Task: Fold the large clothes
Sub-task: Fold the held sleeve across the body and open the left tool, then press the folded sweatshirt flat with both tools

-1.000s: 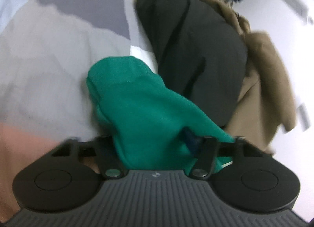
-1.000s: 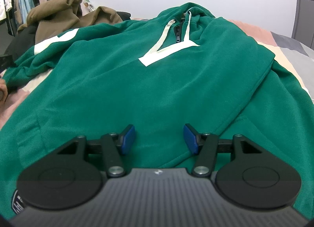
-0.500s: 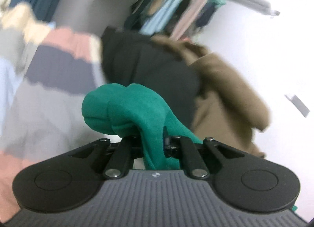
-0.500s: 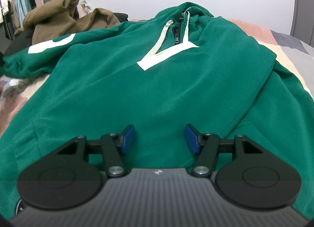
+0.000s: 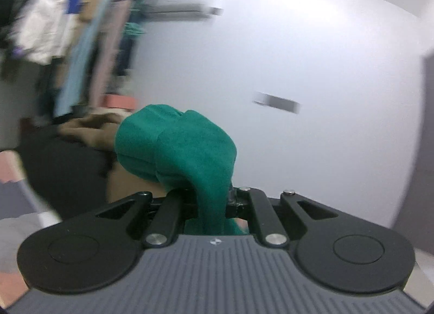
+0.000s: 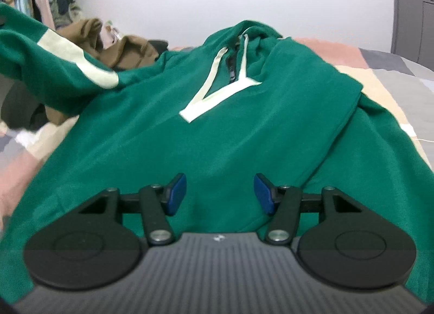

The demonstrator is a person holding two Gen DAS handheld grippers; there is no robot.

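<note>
A large green hoodie [image 6: 217, 124] with white trim lies face up on the bed, its hood at the far end. Its left sleeve [image 6: 54, 67], marked with a white stripe, hangs lifted in the air at the left of the right wrist view. My left gripper [image 5: 211, 202] is shut on the green sleeve cuff [image 5: 176, 146], which bunches above the jaws. My right gripper [image 6: 219, 194] hovers open just above the hoodie's lower front, nothing between its blue pads [image 6: 176, 194].
A brown garment [image 6: 122, 48] and a black one [image 5: 65, 173] are heaped at the bed's far left. Clothes hang on a rack [image 5: 81, 42] beyond. The patchwork bedcover [image 6: 379, 75] shows to the right of the hoodie. A white wall stands behind.
My left gripper shut on the sleeve cuff, then rose and swung level toward the wall, lifting the sleeve off the bed. The right gripper stayed in place, still open.
</note>
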